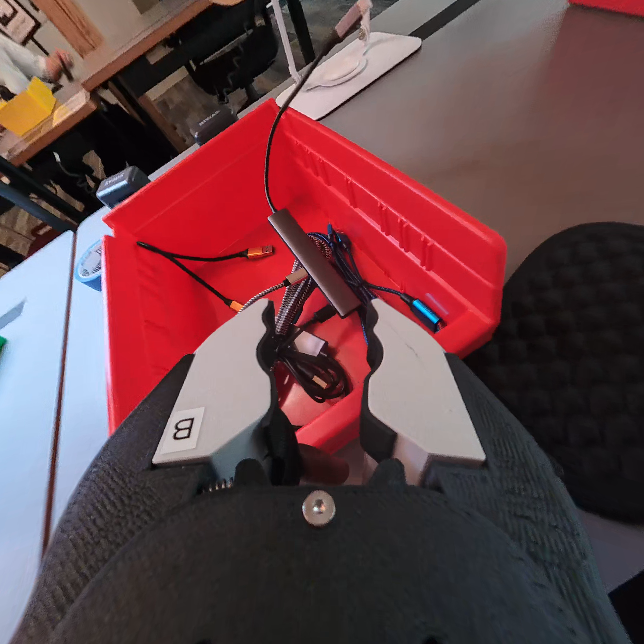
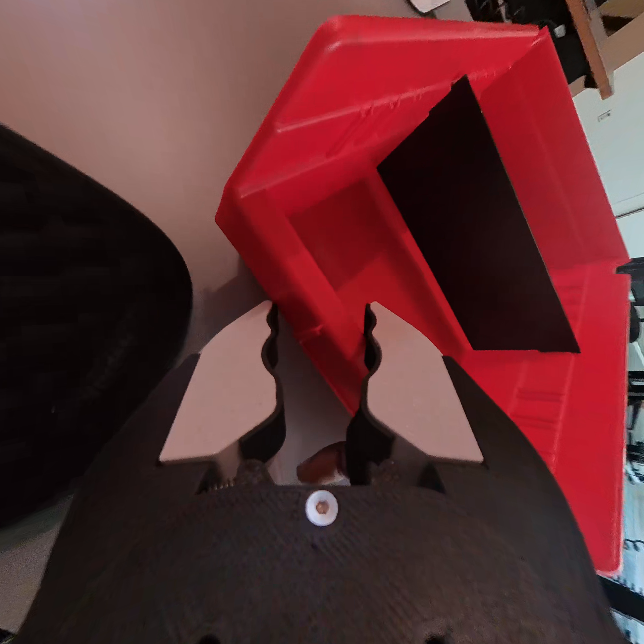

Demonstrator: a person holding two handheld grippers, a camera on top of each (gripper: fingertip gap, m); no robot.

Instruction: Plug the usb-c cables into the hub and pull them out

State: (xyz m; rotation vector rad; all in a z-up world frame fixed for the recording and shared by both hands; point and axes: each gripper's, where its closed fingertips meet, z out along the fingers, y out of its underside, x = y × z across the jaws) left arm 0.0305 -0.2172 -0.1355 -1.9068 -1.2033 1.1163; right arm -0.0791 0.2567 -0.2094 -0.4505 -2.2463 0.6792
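Note:
A slim grey hub [image 1: 310,265] lies slanted inside a red bin [image 1: 195,223], and its black lead [image 1: 275,139] runs up out of the bin. Around it lie several cables: an orange-tipped one [image 1: 259,251], a blue-tipped one [image 1: 427,313], a braided one [image 1: 292,306] whose silver plug sits against the hub's side, and a black coil [image 1: 313,373]. My left gripper [image 1: 320,308] is open and empty, hovering over the bin's near end just short of the hub. My right gripper [image 2: 320,308] is open and empty, its jaws straddling the front lip of a red bin [image 2: 348,87].
The bin in the right wrist view has a black divider [image 2: 470,226] and shows no cables. A black mesh chair [image 1: 575,348] stands beside the brown table, also in the right wrist view [image 2: 69,296]. A white stand base [image 1: 348,69] and a blue tape roll [image 1: 89,265] flank the cable bin. Between my left fingertips and the black coil [image 1: 313,373] there is roughly 8 cm.

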